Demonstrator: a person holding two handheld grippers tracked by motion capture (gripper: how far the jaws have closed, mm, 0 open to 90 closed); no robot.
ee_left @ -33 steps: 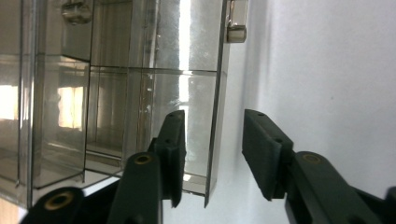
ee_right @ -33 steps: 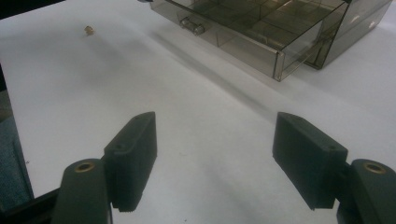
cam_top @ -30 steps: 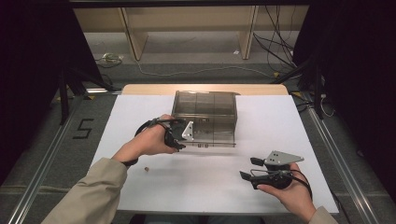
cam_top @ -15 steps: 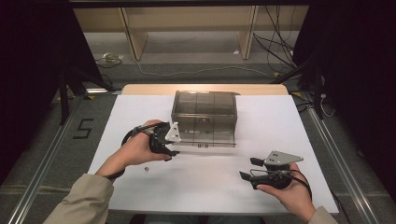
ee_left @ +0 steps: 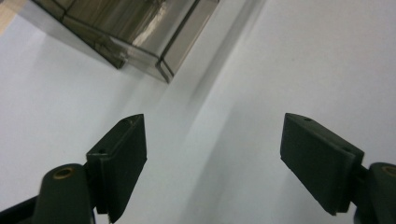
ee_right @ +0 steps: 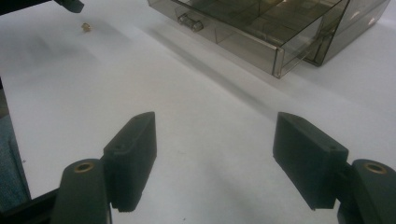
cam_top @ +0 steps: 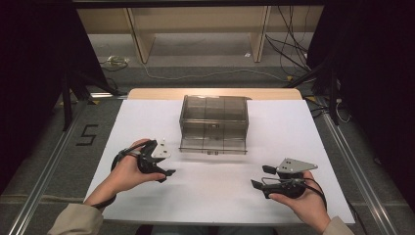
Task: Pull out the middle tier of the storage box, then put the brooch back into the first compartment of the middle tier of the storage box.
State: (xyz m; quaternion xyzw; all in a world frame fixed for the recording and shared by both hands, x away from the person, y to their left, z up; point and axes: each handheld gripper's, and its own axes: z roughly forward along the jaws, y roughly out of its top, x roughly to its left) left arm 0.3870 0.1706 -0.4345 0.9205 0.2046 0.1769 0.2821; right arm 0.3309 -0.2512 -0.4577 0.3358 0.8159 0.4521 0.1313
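Smoky translucent plastic drawer box (cam_top: 214,124) sits mid-table on the white sheet (cam_top: 147,115), bottom drawer pulled out. My left gripper (cam_top: 164,166), jaws just opened wide and empty, hovers beside it; right gripper (cam_top: 259,177) rests apart, empty.

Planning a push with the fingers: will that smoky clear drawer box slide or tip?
The drawer box looks like thin, see-through plastic, so probably light and stiff. Its base is broad, so it would likely slide on the white table rather than tip. Its bottom drawer stands out, so may shift.
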